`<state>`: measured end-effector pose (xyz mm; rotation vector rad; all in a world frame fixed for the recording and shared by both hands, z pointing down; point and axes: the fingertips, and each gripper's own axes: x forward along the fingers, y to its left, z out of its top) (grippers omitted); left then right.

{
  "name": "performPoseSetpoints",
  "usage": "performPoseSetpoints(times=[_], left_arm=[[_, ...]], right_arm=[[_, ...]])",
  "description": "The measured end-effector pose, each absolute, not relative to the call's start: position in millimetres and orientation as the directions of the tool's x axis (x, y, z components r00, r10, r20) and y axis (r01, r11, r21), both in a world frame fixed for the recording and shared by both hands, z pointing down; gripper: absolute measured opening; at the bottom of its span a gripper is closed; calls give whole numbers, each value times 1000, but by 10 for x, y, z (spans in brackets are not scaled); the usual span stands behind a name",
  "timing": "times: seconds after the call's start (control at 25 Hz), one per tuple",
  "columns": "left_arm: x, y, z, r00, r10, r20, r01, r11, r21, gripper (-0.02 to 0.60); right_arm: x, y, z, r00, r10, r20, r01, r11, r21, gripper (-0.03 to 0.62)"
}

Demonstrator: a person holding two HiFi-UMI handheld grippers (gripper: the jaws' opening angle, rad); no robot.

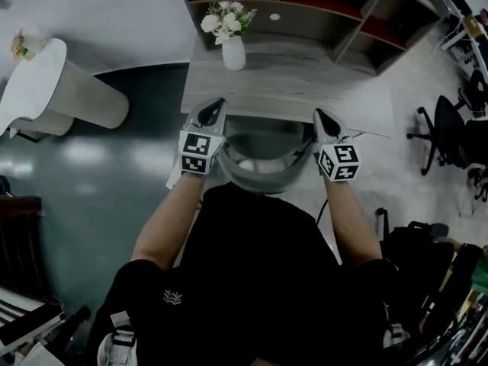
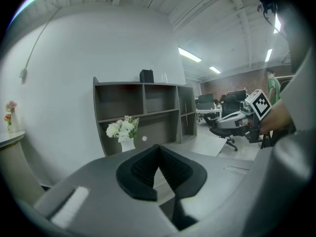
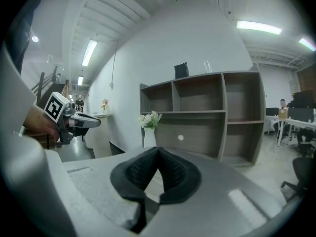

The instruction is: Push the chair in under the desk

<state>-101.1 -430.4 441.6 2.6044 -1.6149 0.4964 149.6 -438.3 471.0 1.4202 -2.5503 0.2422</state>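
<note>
L gripper and R gripper were both clenched, pads met at the tips w/ nothing between them. They sat at either end of the grey chair back's top rim, L on its left, R on its right. Whether the tips touched the rim, couldn't tell. The chair back stood right at the near edge of the desk; how far the seat was under was hidden by the back.

Risks, as a judgement: no grip on the chair, so closed tips could skid off the curved rim during a push. Uneven force L vs R would prob. swivel the chair and send it in skewed. A hard shove into the desk edge could jolt the vase toward the desk's far left and tip it.

Containers: the vase held white flowers. The shelf unit at the desk's far side had bays that looked empty. A small pot of flowers sat on the white counter, far left.
</note>
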Motion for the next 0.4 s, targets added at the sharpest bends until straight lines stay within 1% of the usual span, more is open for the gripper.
performPoseSetpoints(times=[0.4], left_arm=[[-955, -4262, 4275, 417, -873, 252, -875, -461, -150, 6]], right_arm=[[1621, -4399, 4627, -494, -831, 255, -863, 505, -24, 2]])
